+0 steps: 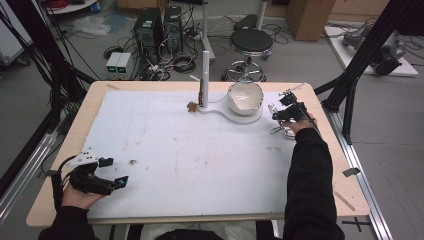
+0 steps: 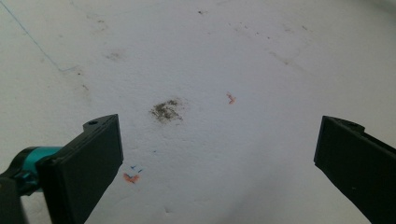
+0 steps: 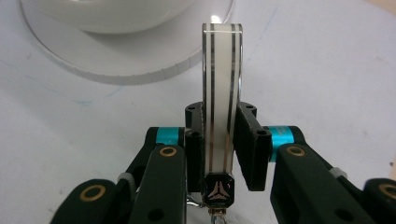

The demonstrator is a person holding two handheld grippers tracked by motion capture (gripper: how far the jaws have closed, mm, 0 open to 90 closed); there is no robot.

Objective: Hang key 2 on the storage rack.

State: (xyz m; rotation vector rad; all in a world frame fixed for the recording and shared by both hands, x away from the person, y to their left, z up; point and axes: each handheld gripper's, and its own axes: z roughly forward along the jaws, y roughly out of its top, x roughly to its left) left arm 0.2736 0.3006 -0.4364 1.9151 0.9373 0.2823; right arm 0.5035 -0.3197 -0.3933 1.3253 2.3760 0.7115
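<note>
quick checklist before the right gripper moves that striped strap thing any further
1. Right gripper grip: jaws shut on the white striped strap, ok.
2. Strap centred between the jaws, standing straight: ok.
3. Metal end of the strap lifted off the table: cannot tell.
4. White bowl on its round base upright, apart from the gripper: ok.
5. Left gripper open with nothing between its jaws, at the near left corner, out of the way: ok.
6. Mat between strap and bowl bare: ok.
</note>
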